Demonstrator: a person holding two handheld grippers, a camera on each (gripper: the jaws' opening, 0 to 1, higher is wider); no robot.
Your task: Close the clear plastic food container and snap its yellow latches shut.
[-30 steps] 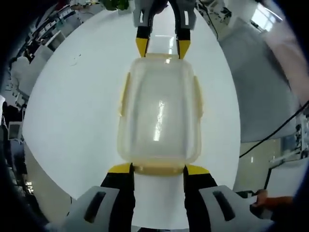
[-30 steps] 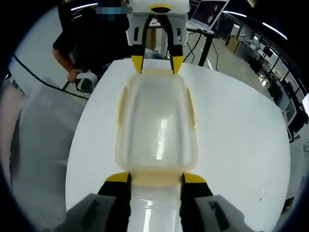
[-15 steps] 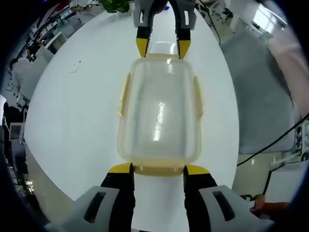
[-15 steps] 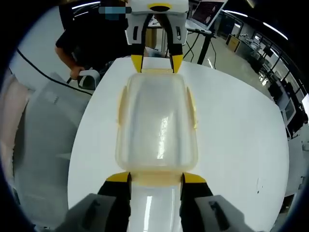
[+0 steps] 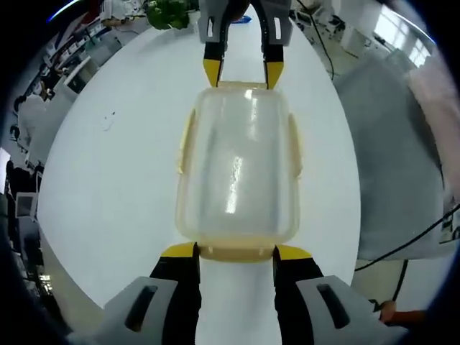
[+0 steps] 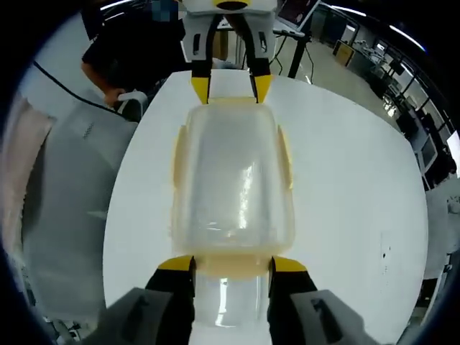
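Table (image 5: 115,172): a white round-edged top; it bears the container near its middle and serves here as the landmark.
Grey cover (image 5: 392,144): a grey sheet lying just off the table's edge, with a dark cable across it.
Person (image 6: 122,57): in dark clothing beyond the table's far edge in the right gripper view, one hand on a white object.
Container (image 5: 238,169): clear plastic food box, lid on, resting flat on the table near its middle (image 6: 231,183); its long axis runs from one gripper to the other.
Long-side latches (image 5: 186,140): yellow strips along both long sides of the container (whether they are snapped down or merely lying against the walls cannot be told).
End latch (image 5: 237,251): the yellow flap on the container's short end nearest the left gripper, sitting between that gripper's tips.
Left gripper (image 5: 237,251): jaws parted to about the width of the end flap, yellow tips touching or just beside the container's near corners; they are spread, clamping nothing. In the right gripper view it shows at the container's far end (image 6: 231,88).
Right gripper (image 6: 231,264): jaws likewise spread at the opposite short end, yellow tips against the rim there, squeezing nothing. In the left gripper view it stands at the far end (image 5: 243,72).
Plant (image 5: 167,12): green leaves past the table's far edge in the left gripper view.
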